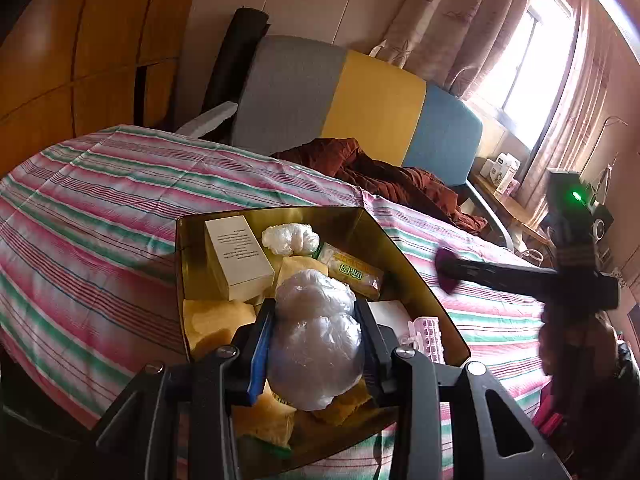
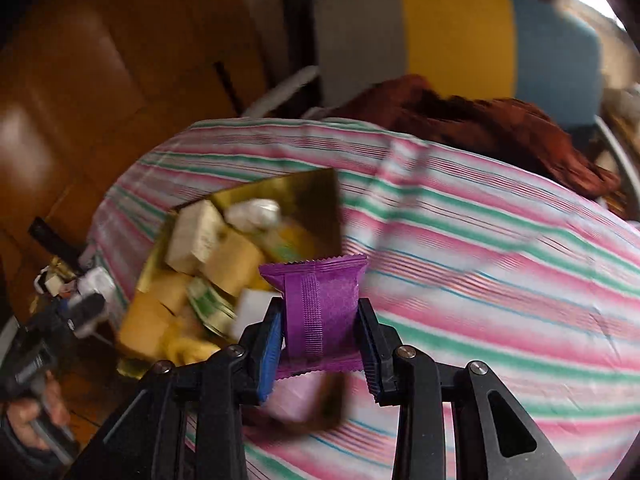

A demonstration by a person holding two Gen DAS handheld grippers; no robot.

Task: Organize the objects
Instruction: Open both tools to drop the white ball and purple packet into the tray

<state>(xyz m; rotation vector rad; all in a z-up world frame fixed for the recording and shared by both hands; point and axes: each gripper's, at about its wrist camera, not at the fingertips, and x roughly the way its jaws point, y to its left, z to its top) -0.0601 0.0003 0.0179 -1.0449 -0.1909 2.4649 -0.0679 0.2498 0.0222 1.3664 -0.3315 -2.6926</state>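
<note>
Both hands are full over the striped bed.

Left wrist view: the left hand-held gripper [image 1: 316, 344] is clamped on a clear plastic bag bundle [image 1: 316, 336], held above the gold box [image 1: 400, 248] of packets on the bedsheet [image 1: 100, 200]. Right wrist view: the right hand-held gripper [image 2: 320, 336] pinches a purple snack packet [image 2: 320, 304] between its pads, just beside that box [image 2: 312, 196], over the sheet.

Gold box [image 1: 404, 248] is packed: white carton [image 1: 238, 258], yellow blocks [image 1: 216, 322] and wrapped snack [image 1: 352, 272] fill the floor, leaving little free room. Striped bedsheet [image 1: 100, 200] left of it is open. Brown blanket [image 1: 384, 176] blocks the far side.
</note>
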